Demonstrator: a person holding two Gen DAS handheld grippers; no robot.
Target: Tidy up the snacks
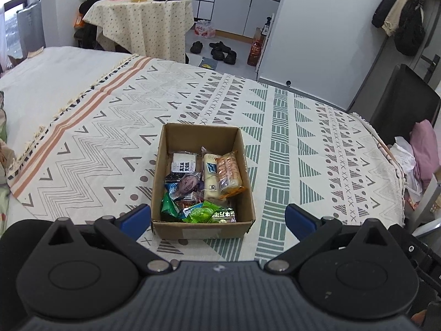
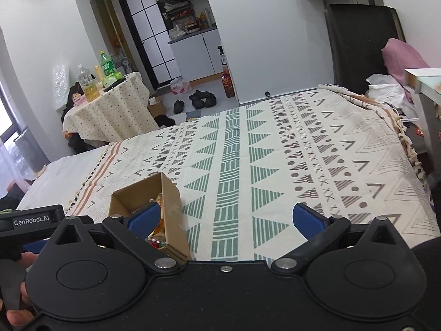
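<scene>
A brown cardboard box [image 1: 168, 149] sits on the patterned bedspread [image 1: 289, 143] and holds several snack packets: an orange biscuit pack [image 1: 228, 172], a cream bar [image 1: 210, 175], a purple packet [image 1: 187, 183] and green packets [image 1: 205, 212]. My left gripper [image 1: 217, 220] is open and empty, just in front of the box's near wall. The box also shows in the right wrist view [image 2: 171, 201] at the lower left. My right gripper [image 2: 226, 220] is open and empty; its left finger [image 2: 144, 218] overlaps the box's opening in the image.
A small table with a dotted cloth [image 1: 143, 22] carries bottles beyond the bed. Shoes [image 1: 217, 49] and a bottle lie on the floor. A black chair [image 1: 405, 102] and pink cloth [image 1: 424, 149] stand at the bed's right edge.
</scene>
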